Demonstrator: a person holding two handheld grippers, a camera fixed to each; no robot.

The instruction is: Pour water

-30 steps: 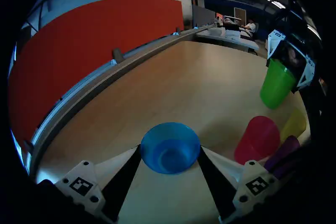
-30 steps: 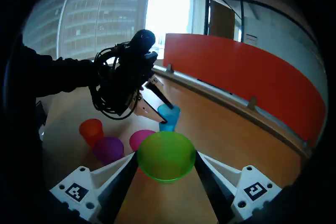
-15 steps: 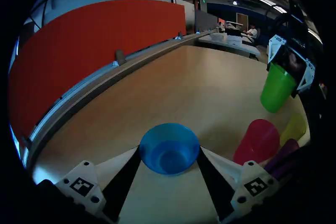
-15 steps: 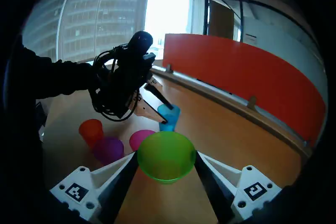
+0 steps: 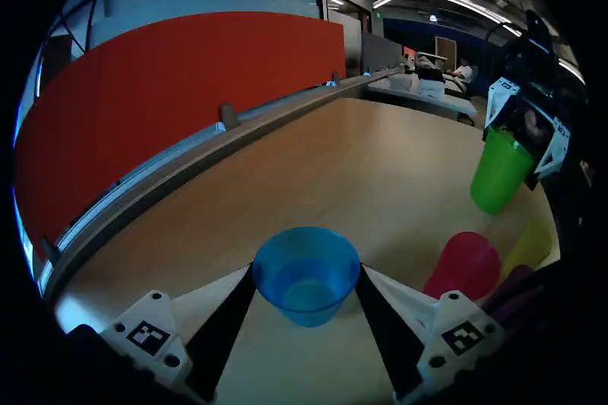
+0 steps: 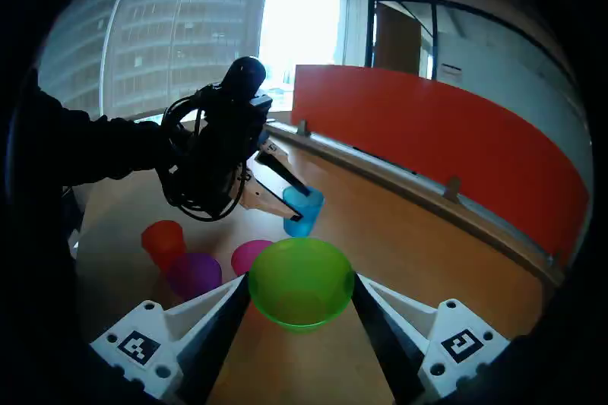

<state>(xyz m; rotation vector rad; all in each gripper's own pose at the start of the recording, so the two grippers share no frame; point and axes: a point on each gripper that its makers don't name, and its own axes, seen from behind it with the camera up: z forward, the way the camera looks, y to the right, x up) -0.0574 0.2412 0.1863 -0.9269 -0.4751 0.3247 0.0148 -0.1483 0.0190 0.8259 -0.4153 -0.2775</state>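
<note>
While the left tongs press both fingers on the sides of a blue cup, its open mouth faces the camera. There's a paler patch low inside, but I can't call it water for certain. Over to the right tongs, and it's the same story: both fingers are clamped on a green cup, mouth toward us, nothing clear inside.

Seen from the right gripper view, the blue cup sits roughly upright in the other tongs, out over the desk. A dark sleeve and loops of cable are behind the handle. From the left gripper view, the green cup hangs off to the right, tipped a little, well apart from the blue one.

Down on the wooden desk there's a huddle of three close together: pink cup, purple cup and orange cup. Beyond them a red partition runs along the desk's far edge, with bright windows behind.
</note>
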